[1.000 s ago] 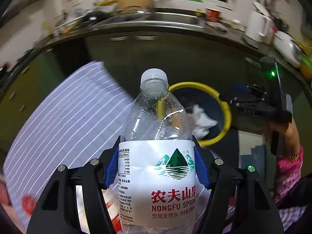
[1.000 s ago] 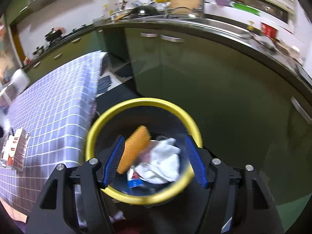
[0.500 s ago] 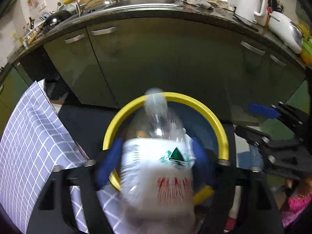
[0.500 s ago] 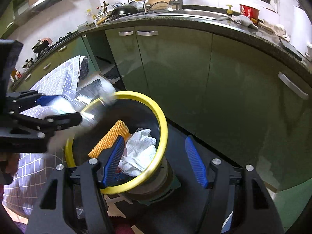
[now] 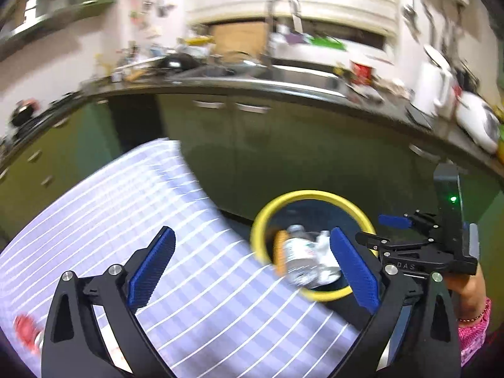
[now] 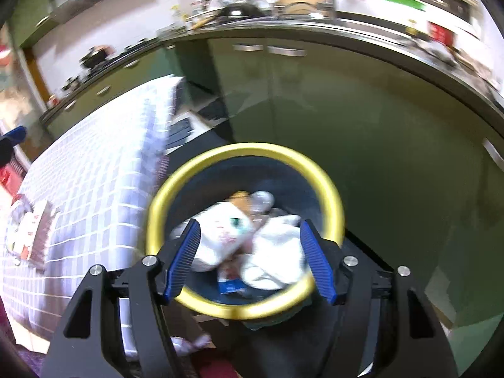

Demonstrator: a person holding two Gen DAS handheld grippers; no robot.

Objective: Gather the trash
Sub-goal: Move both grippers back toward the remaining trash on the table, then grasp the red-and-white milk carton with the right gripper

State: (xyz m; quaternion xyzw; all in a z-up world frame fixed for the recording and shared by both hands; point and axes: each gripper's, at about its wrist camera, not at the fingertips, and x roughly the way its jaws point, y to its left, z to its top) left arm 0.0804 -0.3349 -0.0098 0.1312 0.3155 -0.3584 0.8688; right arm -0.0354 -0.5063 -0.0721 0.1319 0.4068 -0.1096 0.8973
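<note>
the left gripper (image 5: 252, 261) is hanging over the checked tablecloth (image 5: 126, 220), short of the yellow-rimmed bin (image 5: 310, 193), its jaws spread wide and holding nothing. to the left of the bin, on the cloth, some red and white packets (image 6: 30, 230) are lying, blurred, probably trash yet to be collected. in the bin, the water bottle (image 5: 297, 255) is lying on its side, cap pointing away, beside an orange ribbed thing (image 5: 278, 252) and a crumpled white tissue (image 6: 277, 258), with a blue wrapper (image 6: 231, 283) under them. the right gripper (image 6: 249, 258) is hovering just above the bin's near rim, jaws also wide apart and empty.

what could go wrong: both views are smearing with motion, so either gripper is likely swinging fast; the right one is sitting close over the rim and could clip it and tip the bin. the bottle is resting high on the heap, so a knock could roll it out. the left gripper, heading for the packets, could snag the loose cloth and drag them.

against the earlier frames: a second ago the left jaws were clamping the bottle upright by its label; half a second ago it was blurring over the bin; now it is inside and the jaws are standing open. the right gripper was empty throughout.
</note>
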